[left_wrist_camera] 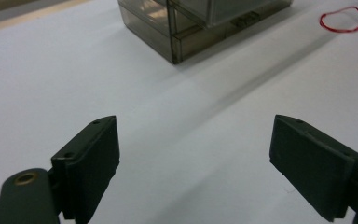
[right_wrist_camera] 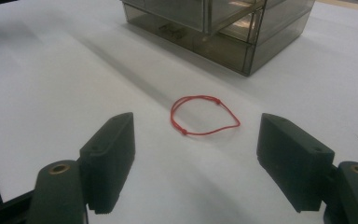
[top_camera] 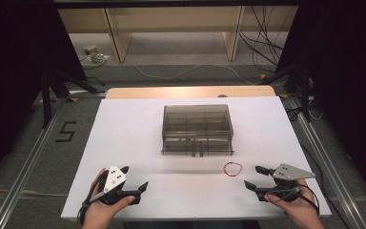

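A thin red string loop (top_camera: pixel 232 168) lies flat on the white table (top_camera: pixel 138 138), in front of the right corner of a smoky clear plastic drawer box (top_camera: pixel 197 129). My right gripper (top_camera: pixel 254 176) rests near the table's front right, open, its jaws pointing left toward the loop (right_wrist_camera: pixel 204 115), which lies a short way beyond the jaw tips. My left gripper (top_camera: pixel 134 178) sits at the front left, open and with nothing in it, aimed toward the box (left_wrist_camera: pixel 200 23). The loop (left_wrist_camera: pixel 341 19) appears far off in the left gripper view.
The box (right_wrist_camera: pixel 223 28) stands mid-table with its drawers facing the person. Bare white tabletop surrounds both grippers. Beyond the table's far edge are a wooden shelf frame (top_camera: pixel 171 33), cables on the floor and black stands on both sides.
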`<state>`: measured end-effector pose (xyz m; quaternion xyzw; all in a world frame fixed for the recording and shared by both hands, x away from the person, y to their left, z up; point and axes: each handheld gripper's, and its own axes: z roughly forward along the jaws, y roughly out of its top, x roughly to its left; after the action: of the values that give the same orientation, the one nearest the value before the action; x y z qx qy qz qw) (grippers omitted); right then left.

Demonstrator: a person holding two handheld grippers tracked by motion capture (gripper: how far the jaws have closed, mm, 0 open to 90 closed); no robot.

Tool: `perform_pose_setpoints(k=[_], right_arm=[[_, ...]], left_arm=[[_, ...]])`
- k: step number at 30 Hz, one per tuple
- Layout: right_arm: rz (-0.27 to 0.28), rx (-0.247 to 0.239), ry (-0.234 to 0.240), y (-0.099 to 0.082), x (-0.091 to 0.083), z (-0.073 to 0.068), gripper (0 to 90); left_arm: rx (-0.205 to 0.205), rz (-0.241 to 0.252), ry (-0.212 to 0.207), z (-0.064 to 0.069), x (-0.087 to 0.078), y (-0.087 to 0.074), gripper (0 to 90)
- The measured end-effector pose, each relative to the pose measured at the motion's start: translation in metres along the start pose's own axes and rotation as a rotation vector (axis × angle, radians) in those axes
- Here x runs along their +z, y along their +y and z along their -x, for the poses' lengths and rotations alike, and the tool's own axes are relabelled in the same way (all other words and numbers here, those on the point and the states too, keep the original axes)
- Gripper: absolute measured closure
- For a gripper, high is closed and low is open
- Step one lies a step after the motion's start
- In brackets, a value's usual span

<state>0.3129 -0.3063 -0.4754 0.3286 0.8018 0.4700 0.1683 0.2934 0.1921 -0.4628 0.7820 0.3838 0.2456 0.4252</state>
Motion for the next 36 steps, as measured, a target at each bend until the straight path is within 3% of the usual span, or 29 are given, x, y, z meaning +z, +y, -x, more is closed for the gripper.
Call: perform_pose_setpoints(k=[6, 14, 24, 29, 36], right_arm=[[-0.021, -0.015, 0.009, 0.004, 0.005, 0.001, 31.0], [-0.034, -0.024, 0.004, 0.01, 0.009, -0.003, 30.0], [-0.087, -0.077, 0.063, 0.014, 0.029, -0.009, 48.8], [-0.126, -0.113, 0.059, 0.017, 0.042, -0.008, 56.2], [-0.179, -0.121, 0.058, 0.018, 0.054, -0.001, 64.3]], left_arm=[[0.026, -0.038, -0.015, -0.006, 0.006, -0.004, 15.9], [0.006, -0.039, -0.012, -0.008, 0.007, -0.005, 16.1], [0.004, -0.028, -0.003, -0.009, 0.008, -0.004, 16.1], [0.004, -0.027, -0.005, -0.009, 0.009, -0.004, 16.2], [0.008, -0.032, -0.004, -0.009, 0.011, -0.005, 16.2]])
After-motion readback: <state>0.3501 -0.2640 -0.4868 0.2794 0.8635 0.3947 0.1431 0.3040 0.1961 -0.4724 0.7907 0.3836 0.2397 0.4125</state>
